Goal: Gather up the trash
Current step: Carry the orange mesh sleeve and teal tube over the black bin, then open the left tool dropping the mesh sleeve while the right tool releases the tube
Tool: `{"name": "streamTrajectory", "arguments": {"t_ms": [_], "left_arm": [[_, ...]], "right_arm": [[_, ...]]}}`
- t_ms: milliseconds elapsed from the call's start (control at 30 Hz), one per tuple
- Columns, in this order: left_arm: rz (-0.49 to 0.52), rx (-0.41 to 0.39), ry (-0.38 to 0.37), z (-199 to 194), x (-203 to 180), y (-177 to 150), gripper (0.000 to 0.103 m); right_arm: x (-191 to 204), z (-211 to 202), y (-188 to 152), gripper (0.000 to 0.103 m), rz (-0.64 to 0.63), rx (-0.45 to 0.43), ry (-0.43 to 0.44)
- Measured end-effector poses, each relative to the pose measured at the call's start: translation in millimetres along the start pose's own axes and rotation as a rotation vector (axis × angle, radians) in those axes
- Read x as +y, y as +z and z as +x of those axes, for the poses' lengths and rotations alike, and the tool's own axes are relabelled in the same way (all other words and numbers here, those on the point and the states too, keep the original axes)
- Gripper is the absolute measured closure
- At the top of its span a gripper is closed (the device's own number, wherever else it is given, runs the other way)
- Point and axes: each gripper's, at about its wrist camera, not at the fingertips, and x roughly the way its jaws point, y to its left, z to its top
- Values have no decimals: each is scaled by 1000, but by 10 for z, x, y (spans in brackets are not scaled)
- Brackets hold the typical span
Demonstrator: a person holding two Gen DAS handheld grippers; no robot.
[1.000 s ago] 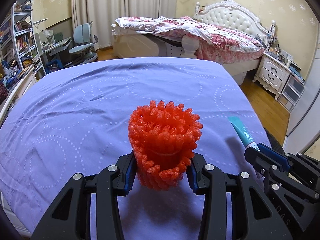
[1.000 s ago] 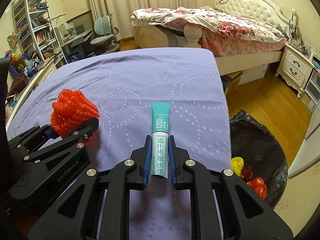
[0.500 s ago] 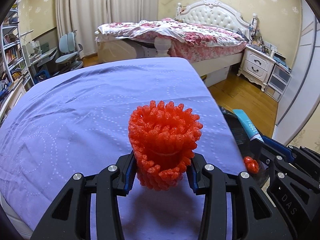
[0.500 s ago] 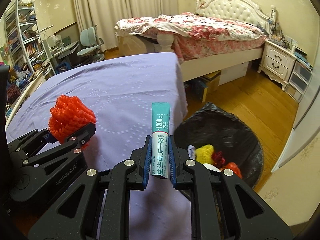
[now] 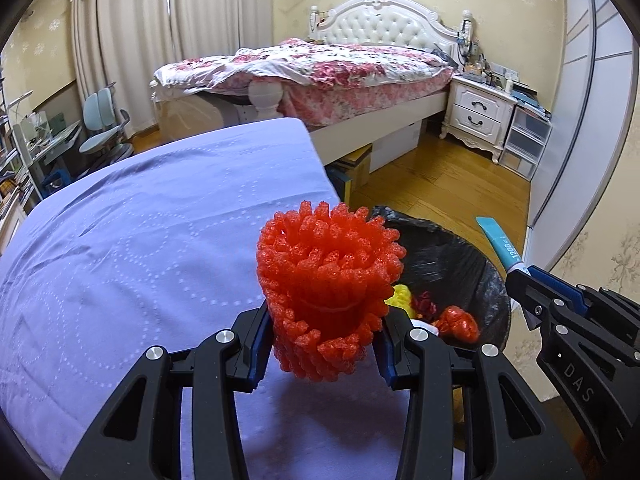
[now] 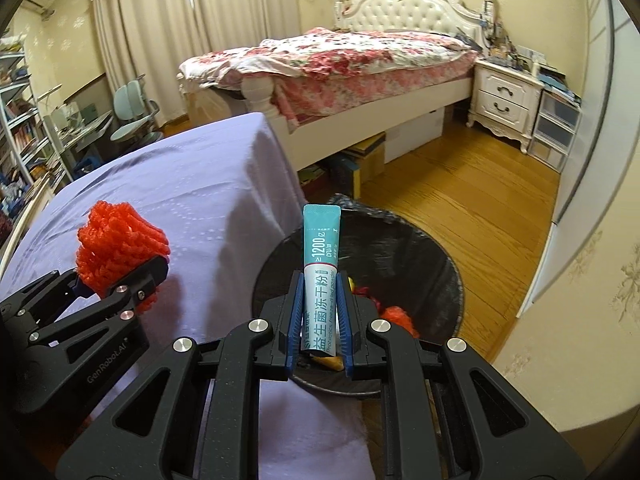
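Left gripper [image 5: 324, 336] clamped on the orange foam net [image 5: 328, 280], at the purple table [image 5: 140, 248] edge. Right gripper [image 6: 320, 312] pinched tight on the teal sachet [image 6: 320, 264], over the black trash bin [image 6: 432, 264] at 3 o'clock of the table.

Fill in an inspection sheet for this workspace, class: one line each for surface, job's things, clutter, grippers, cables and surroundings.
Surface: purple cloth with a dotted ring pattern, bare where visible.
Job's things: orange foam net; teal and white sachet; black-lined trash bin on the floor beside the cloth, holding yellow and red scraps.
Clutter: nothing seen on the cloth.
Grippers: left gripper shut on the orange foam net, near the cloth's edge; right gripper shut on the sachet, in front of the bin's opening.
Cables: nothing seen.
Surroundings: bed with floral bedding, white nightstand, desk chair, curtains, wood floor.
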Motion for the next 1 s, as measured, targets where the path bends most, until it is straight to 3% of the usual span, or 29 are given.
{"name": "streamTrajectory", "arguments": {"t_ms": [500,1000], "left_arm": [[53,15,-17,211,-308,148,60],[81,39,-11,378,-468,235,60]], "right_arm": [[-474,124,56,87,62,-1,-43],[-528,203,93,87,76,7,-42]]}}
